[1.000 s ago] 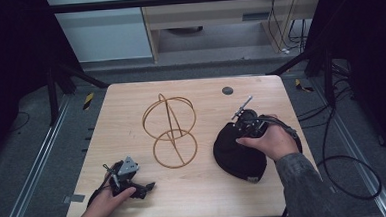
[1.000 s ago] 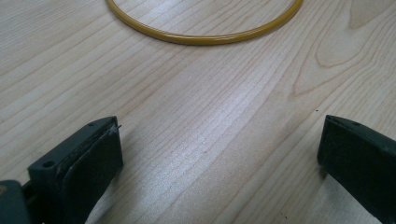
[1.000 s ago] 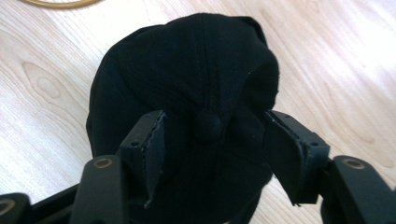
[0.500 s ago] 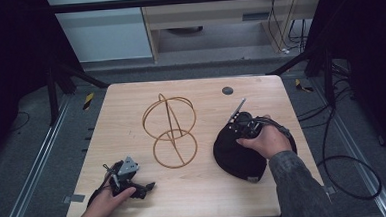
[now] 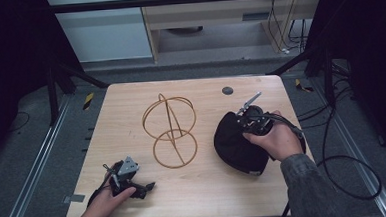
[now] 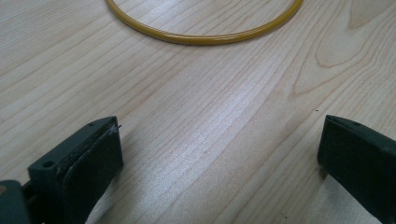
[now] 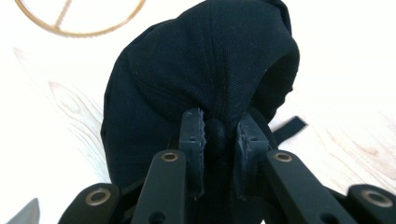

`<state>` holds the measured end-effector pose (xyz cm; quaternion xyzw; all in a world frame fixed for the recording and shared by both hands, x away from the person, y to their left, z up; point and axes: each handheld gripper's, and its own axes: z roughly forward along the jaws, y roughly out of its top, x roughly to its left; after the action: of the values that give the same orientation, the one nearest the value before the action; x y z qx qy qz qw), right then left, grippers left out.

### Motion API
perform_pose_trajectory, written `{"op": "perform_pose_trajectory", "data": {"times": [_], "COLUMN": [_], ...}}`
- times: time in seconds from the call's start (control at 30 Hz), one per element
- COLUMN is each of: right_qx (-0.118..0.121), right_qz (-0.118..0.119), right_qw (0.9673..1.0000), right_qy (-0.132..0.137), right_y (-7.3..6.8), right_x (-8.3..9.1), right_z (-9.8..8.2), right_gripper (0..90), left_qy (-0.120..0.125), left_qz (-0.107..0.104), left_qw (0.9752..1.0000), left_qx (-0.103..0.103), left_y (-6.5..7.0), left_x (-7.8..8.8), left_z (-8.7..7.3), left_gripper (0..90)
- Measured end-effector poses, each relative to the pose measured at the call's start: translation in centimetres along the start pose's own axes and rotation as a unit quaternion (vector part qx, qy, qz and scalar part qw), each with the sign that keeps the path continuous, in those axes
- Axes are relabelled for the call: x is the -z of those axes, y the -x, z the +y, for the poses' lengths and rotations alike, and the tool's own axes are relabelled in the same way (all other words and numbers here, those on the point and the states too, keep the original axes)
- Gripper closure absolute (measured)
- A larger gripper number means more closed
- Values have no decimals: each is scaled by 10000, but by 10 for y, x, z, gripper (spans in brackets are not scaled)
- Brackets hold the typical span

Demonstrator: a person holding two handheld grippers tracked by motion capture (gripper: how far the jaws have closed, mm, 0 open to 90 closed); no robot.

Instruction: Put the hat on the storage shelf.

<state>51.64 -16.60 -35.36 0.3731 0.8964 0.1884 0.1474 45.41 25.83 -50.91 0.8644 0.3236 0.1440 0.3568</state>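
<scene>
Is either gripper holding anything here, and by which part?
The right gripper has just closed on the black cap, pinching the button at the top of its crown. The left gripper is open, holding nothing.

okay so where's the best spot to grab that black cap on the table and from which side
Grip the black cap at the top button of its crown, coming down from above. The button is a small firm knob where the panels meet, and the fabric bunches there. The right gripper already pinches that spot between its jaws.
</scene>
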Motion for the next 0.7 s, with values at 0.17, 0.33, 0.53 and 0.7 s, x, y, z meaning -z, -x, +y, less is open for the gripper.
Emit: {"op": "perform_pose_trajectory", "data": {"times": [0.17,0.33,0.53,0.7], "right_qx": [-86,-77,-122,-161], "right_qz": [10,-71,-132,-183], "right_qw": [9990,9964,9939,9918], "right_qy": [440,846,1086,1251], "right_y": [0,2,2,2], "right_x": [19,40,47,53], "right_z": [0,-1,-2,-2], "right_gripper": [765,768,770,771], "left_qy": [2,3,3,2], "left_qz": [2,3,7,2], "left_qw": [10000,10000,10000,10000], "left_qx": [10,13,15,11], "left_y": [0,0,0,0], "left_x": [0,0,0,0], "left_z": [0,0,0,0], "left_gripper": [0,0,0,0]}}
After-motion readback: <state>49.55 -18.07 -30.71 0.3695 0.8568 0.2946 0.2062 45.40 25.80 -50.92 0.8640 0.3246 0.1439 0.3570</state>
